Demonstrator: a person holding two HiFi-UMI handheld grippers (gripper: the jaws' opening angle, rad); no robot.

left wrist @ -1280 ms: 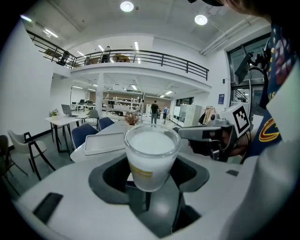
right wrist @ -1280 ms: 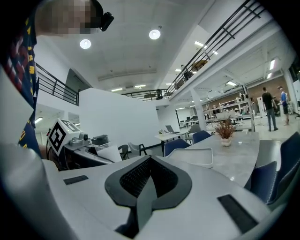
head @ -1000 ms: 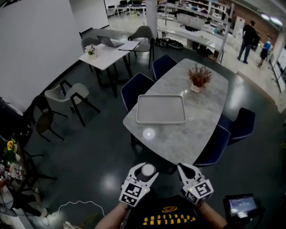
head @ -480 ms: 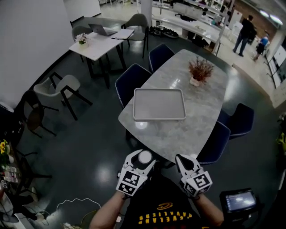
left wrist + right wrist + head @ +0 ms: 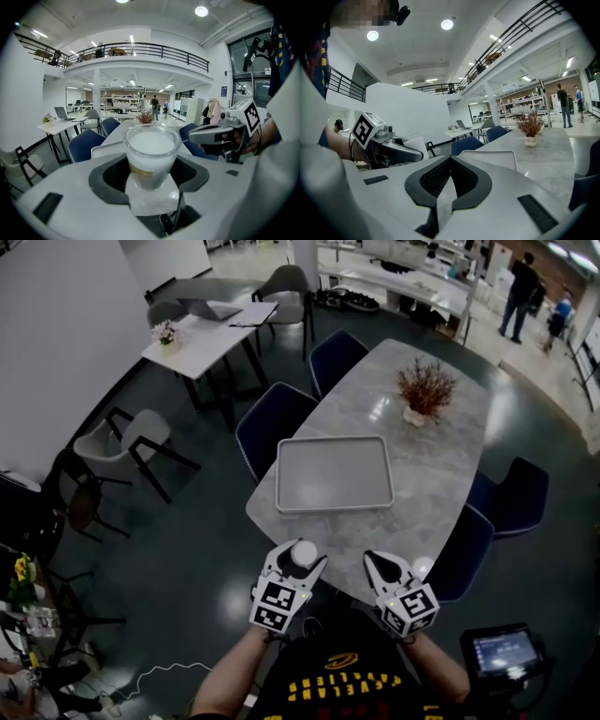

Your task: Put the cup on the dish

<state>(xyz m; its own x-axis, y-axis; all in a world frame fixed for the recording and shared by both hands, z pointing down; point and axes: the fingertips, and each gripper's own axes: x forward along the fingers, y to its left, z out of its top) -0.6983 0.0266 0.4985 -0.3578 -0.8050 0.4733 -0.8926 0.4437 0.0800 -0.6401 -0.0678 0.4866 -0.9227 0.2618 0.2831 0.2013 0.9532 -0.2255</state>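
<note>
A clear cup point(image 5: 304, 552) with a white, frosty-looking inside stands upright between the jaws of my left gripper point(image 5: 298, 559), which is shut on it. In the left gripper view the cup point(image 5: 149, 150) fills the middle, pads against its lower sides. The dish is a pale rectangular tray point(image 5: 334, 474) lying bare on the marble table point(image 5: 427, 488), ahead of both grippers. My right gripper point(image 5: 382, 563) hangs beside the left one at the table's near end. Its jaws meet at the tip with nothing in them, as the right gripper view point(image 5: 450, 161) shows. The tray point(image 5: 497, 159) lies just beyond it.
A potted dry plant point(image 5: 425, 390) stands on the table beyond the tray. Blue chairs point(image 5: 272, 423) point(image 5: 466, 542) flank the table on both sides. A device with a lit screen point(image 5: 502, 651) sits low on the right. A white desk with grey chairs point(image 5: 202, 334) stands far left.
Both grippers have moved forward to the table's near end, and the tray now looks closer. The left gripper still holds the cup.
</note>
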